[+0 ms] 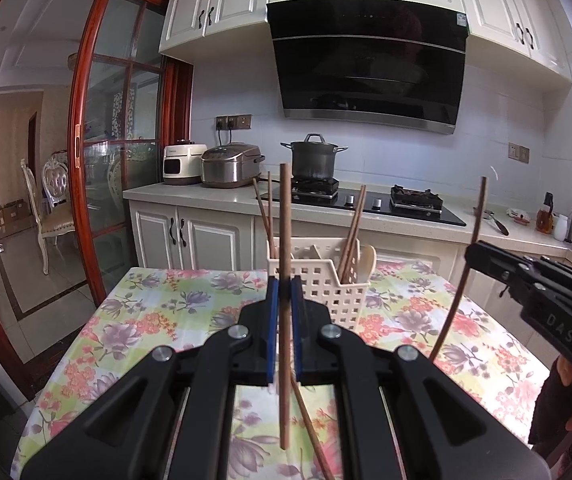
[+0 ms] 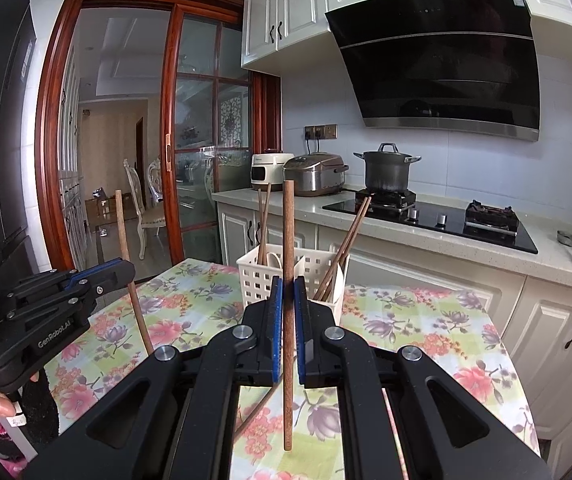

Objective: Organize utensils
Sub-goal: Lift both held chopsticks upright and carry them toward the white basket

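Left gripper (image 1: pixel 285 300) is clamping one wooden chopstick (image 1: pixel 284 216) upright; right gripper (image 2: pixel 288 300) is pinching another chopstick (image 2: pixel 288 232) the same way, both above the floral tablecloth (image 1: pixel 157 304). Ahead, the white slotted basket (image 1: pixel 326 280) is waiting; next, I reckon, they're lowering tips into a compartment.

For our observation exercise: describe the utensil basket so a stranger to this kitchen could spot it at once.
Find the table with the flowered cloth, in front of the stove counter. At its far edge stands a cream plastic basket with a grid of square holes. It alone stands on the cloth, with brown chopsticks leaning out of its compartments.
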A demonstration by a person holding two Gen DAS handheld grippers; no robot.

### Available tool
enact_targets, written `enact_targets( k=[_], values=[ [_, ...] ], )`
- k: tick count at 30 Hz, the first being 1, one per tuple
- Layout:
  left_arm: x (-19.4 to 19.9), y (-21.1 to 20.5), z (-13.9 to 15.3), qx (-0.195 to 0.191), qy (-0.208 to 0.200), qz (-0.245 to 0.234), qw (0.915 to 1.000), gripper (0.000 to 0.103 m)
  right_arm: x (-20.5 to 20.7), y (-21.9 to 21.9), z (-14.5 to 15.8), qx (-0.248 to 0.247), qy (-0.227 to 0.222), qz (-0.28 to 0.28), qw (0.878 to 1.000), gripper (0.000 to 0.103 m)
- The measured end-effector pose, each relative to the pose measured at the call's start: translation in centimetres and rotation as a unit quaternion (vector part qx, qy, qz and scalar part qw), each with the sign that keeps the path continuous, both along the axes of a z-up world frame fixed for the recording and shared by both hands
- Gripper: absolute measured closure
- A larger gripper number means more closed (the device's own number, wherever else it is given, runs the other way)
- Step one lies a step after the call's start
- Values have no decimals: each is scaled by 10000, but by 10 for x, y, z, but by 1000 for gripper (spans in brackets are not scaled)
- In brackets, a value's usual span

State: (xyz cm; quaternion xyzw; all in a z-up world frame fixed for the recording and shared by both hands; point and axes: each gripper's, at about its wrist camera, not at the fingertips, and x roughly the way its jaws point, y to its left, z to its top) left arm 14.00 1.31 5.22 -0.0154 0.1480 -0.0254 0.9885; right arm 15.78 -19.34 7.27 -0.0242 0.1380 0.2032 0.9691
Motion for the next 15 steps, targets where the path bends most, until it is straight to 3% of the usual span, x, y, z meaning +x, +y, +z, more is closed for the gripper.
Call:
enact_targets(
  k=[15],
  values=[
    [53, 2, 46, 2, -131, -15, 9999, 97, 53, 4, 30, 182, -57, 99, 9998, 97]
  ],
)
